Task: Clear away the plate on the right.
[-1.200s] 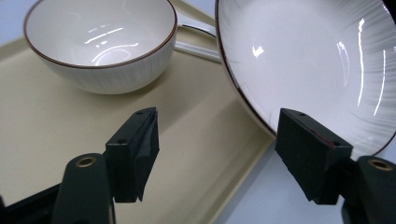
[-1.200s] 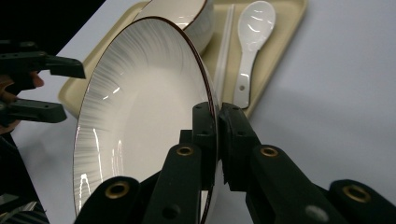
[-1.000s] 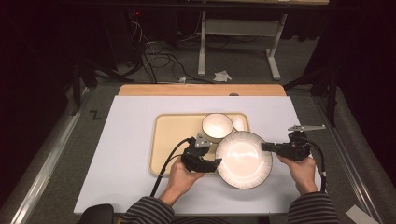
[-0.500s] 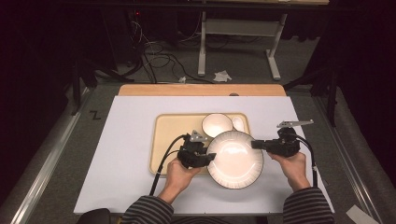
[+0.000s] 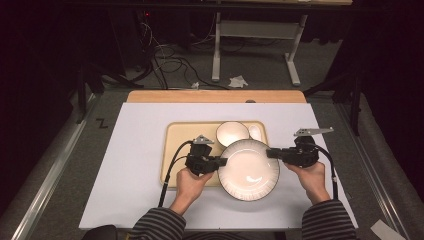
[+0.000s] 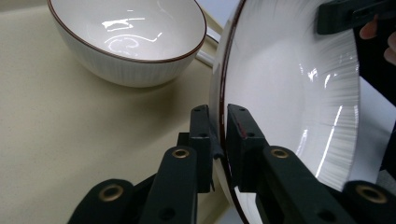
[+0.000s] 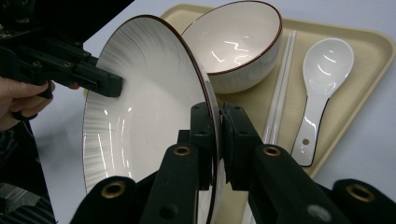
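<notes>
Your left gripper [image 5: 221, 161] has just been closing; its jaws now clamp the plate [image 5: 248, 169] at its left rim. Right gripper [image 5: 272, 153]: jaws clamped on the opp. rim. Plate sits betw. both, overlapping the tray [image 5: 175, 145] edge, just in front of the bowl [image 5: 232, 133]. Spoon [image 7: 322, 88] and chopsticks [image 7: 280, 93] lie beside the bowl.

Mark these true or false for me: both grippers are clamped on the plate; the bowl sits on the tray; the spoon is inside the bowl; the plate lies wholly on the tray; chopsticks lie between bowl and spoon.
1. Both grippers clamp the plate: true. The left gripper and the right gripper each pinch its rim on opposite sides.
2. The bowl sits on the tray: true.
3. The spoon is inside the bowl: false. It lies on the tray beside the bowl.
4. The plate lies wholly on the tray: false. It overhangs the tray's near edge.
5. Chopsticks lie between bowl and spoon: true.
</notes>
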`<state>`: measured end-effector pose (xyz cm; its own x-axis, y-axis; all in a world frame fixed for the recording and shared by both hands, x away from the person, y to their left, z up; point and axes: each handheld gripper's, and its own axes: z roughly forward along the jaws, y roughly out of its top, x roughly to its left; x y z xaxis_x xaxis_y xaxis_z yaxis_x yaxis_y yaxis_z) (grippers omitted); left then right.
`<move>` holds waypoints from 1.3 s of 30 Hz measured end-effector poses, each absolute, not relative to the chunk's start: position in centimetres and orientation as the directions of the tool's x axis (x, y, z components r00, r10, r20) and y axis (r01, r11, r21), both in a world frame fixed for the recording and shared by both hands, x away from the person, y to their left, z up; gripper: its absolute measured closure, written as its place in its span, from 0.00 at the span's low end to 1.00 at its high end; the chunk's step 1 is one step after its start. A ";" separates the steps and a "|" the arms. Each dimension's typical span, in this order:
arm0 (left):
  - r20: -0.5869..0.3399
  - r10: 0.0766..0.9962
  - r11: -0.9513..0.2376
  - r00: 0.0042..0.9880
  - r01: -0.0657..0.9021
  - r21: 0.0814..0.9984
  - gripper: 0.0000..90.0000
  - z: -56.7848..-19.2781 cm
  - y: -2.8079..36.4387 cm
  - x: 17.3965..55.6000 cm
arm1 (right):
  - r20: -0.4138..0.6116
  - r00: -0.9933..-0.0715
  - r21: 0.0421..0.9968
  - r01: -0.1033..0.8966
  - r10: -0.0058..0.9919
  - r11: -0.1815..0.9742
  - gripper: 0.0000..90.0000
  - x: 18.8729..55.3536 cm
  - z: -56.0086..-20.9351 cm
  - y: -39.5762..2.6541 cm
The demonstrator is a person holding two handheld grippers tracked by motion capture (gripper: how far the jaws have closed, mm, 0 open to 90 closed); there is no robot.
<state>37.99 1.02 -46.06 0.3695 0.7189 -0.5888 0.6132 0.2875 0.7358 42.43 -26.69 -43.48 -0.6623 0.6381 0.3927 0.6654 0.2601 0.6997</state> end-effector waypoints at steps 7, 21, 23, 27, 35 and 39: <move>-0.618 0.705 0.318 0.347 0.624 0.713 0.93 -45.7 1.5 38.2 | 0.368 -0.689 0.715 0.639 0.625 0.284 0.94 42.5 -43.2 -26.0; -0.680 0.662 0.387 0.316 0.632 0.671 0.94 -44.6 3.1 38.8 | 0.333 -0.707 0.740 0.607 0.624 0.292 0.65 42.0 -42.9 -25.5; -0.666 0.674 0.385 0.319 0.618 0.686 0.94 -44.3 3.3 38.5 | 0.318 -0.720 0.741 0.595 0.617 0.311 0.61 41.8 -42.9 -25.3; -0.648 0.688 0.385 0.327 0.593 0.707 0.94 -43.8 3.5 38.1 | 0.292 -0.739 0.745 0.574 0.607 0.340 0.54 41.5 -42.8 -24.6; -0.635 0.695 0.379 0.336 0.579 0.722 0.94 -43.1 4.6 37.2 | 0.246 -0.754 0.761 0.539 0.608 0.361 0.53 40.9 -42.6 -23.9; -0.642 0.695 0.408 0.325 0.556 0.724 0.94 -42.4 6.0 37.1 | 0.240 -0.756 0.772 0.529 0.609 0.353 0.52 40.7 -42.3 -24.1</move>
<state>37.06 5.95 -42.41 0.3250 0.6948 -0.6415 0.5558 0.4085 0.7240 40.68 -24.10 -42.30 -0.7559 0.6093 0.2396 0.5291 0.3528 0.7718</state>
